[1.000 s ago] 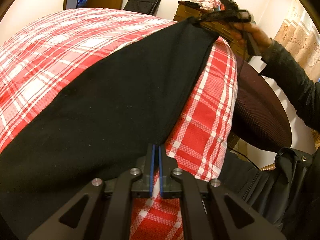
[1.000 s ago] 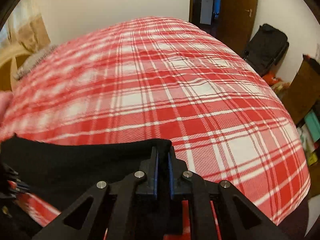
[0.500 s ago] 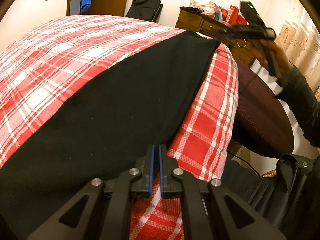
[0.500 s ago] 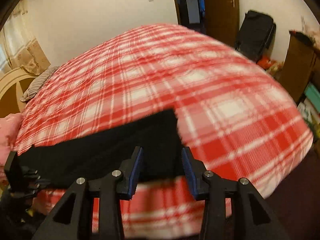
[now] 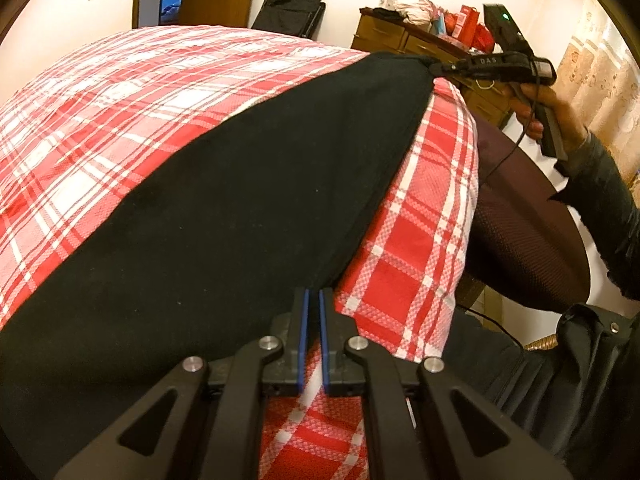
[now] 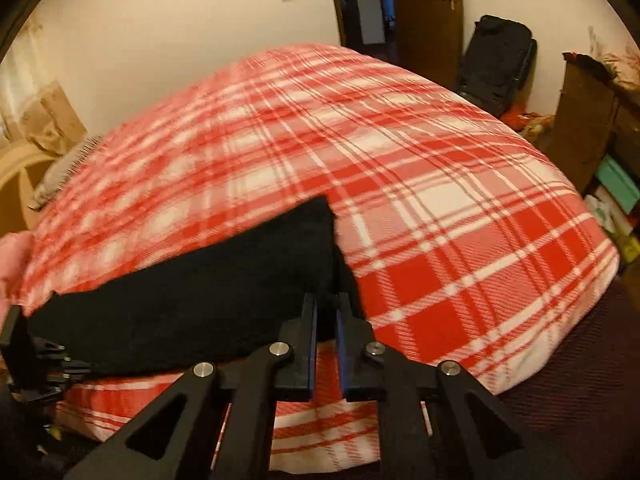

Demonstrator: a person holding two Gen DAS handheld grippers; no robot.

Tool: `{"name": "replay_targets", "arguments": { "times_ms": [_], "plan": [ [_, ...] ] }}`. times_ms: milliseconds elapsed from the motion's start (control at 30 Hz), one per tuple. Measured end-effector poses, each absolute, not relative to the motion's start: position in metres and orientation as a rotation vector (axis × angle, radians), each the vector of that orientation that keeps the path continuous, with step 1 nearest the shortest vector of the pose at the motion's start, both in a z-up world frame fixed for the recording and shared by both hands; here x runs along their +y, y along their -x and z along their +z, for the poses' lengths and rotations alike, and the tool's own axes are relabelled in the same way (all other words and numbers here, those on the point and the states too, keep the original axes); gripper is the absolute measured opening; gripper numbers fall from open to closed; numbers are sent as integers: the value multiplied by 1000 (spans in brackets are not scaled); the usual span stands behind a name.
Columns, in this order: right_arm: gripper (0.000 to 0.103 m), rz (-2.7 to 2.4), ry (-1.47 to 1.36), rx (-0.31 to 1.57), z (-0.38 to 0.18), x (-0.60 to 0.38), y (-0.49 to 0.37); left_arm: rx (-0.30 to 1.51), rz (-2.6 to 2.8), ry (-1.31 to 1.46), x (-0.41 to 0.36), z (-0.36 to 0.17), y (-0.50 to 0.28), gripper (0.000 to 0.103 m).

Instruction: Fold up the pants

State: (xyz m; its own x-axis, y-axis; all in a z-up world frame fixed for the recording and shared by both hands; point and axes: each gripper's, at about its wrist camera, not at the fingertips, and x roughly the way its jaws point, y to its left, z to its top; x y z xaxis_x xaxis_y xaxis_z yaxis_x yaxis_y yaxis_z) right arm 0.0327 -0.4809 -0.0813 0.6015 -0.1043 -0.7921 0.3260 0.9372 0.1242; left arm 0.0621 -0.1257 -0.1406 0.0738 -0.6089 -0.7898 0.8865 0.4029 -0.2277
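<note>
Red and white checked cover (image 5: 120,112) lay over a big bed that filled the room. Black pants (image 5: 224,208) were spread flat across the near side of the bed, in one long dark strip along its edge.

The left gripper (image 5: 311,300) sat at the near edge of the pants. Its two blue fingers (image 5: 304,332) were almost together, with only a thin gap, right at the edge of the black cloth; whether any cloth was pinched between them could not be told.

The right gripper (image 6: 323,312) was at the other end of the pants, far off in the left view. A hand (image 5: 548,108) held its handle, with a dark sleeve (image 5: 604,208) behind it. Its fingers (image 6: 310,344) were close together at the corner of the black cloth, which lifted a little there. If they really pinched it could not be told for sure.

Far away stood a brown door (image 6: 432,12), a black suitcase (image 6: 496,64) and wooden drawers (image 5: 404,40) with things on top.
</note>
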Motion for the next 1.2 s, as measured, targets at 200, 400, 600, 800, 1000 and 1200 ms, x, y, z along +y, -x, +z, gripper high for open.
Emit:
{"name": "replay_targets", "arguments": {
  "times_ms": [200,400,600,800,1000,1200],
  "plan": [
    [38,-298,-260,913,-86,-485,-29,944,-1136,-303,-118,-132,-64,13],
    [53,-300,-135,776,-48,-449,-24,834,-1044,-205,-79,-103,-68,57],
    [53,-51,-138,845,-70,-402,-60,886,-927,-185,-60,-124,-83,57],
    [53,-56,-127,949,-109,-404,-61,909,-896,-244,-56,-149,-70,58],
    [53,-64,-63,952,-94,-379,-60,923,-909,-259,-36,-147,-61,58],
    [53,211,-1,945,-91,-291,-69,964,-923,-336,-20,-149,-44,58]
  ]
}}
